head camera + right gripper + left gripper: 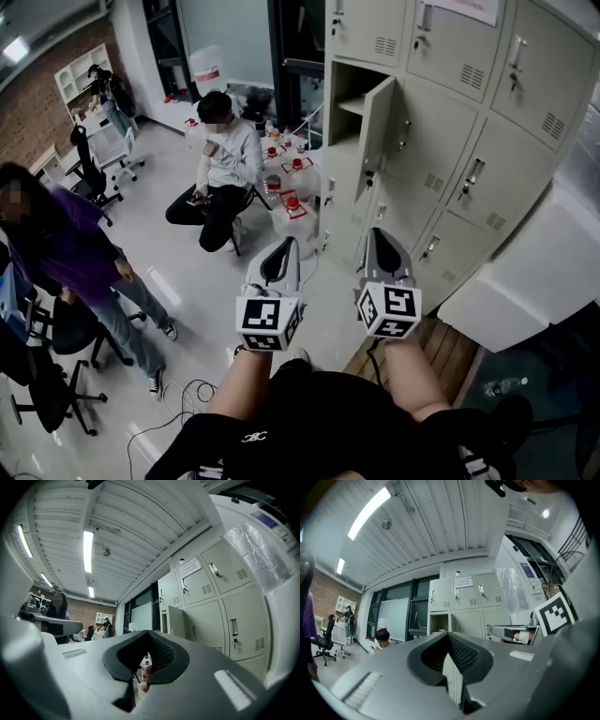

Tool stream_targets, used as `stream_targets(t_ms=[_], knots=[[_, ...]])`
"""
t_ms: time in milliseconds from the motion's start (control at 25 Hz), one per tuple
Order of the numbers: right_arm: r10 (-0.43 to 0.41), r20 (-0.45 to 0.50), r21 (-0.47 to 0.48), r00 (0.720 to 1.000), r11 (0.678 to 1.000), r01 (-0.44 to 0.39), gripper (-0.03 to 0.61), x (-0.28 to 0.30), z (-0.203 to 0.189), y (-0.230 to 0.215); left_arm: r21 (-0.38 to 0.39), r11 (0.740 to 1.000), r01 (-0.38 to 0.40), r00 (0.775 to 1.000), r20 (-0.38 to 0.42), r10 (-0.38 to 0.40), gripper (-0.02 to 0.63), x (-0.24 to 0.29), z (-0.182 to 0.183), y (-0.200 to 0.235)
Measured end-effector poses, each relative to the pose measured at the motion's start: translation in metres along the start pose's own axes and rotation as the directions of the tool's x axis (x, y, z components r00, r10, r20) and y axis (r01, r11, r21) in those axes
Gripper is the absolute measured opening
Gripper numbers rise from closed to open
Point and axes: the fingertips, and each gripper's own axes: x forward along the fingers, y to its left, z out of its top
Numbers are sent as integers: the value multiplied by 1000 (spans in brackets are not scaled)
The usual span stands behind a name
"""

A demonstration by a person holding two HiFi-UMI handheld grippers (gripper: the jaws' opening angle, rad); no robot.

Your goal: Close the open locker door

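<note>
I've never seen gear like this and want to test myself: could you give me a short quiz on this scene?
1. True or false: the left tongs touch the open locker door.
2. Facing the locker cabinet, the open compartment is in which column? A left end, B middle, C right end.
3. How do the right tongs stand?
Key: 1 false; 2 A; 3 shut, empty.

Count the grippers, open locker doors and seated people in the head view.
Grippers: 2 (left gripper, right gripper)
Open locker door: 1
Seated person: 1
Total: 4
</note>
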Motion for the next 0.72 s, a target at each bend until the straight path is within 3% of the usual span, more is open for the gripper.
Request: stream_targets(t_ms=[440,720], knots=[[-98,-6,-23,995,995,98,8,143,-39,-20,-27,990,135,991,-8,-135,0,141,-41,69],[-180,-27,-40,983,983,179,8,200,-69,-31,-63,974,217,975,-26,-219,0,207,-75,101]])
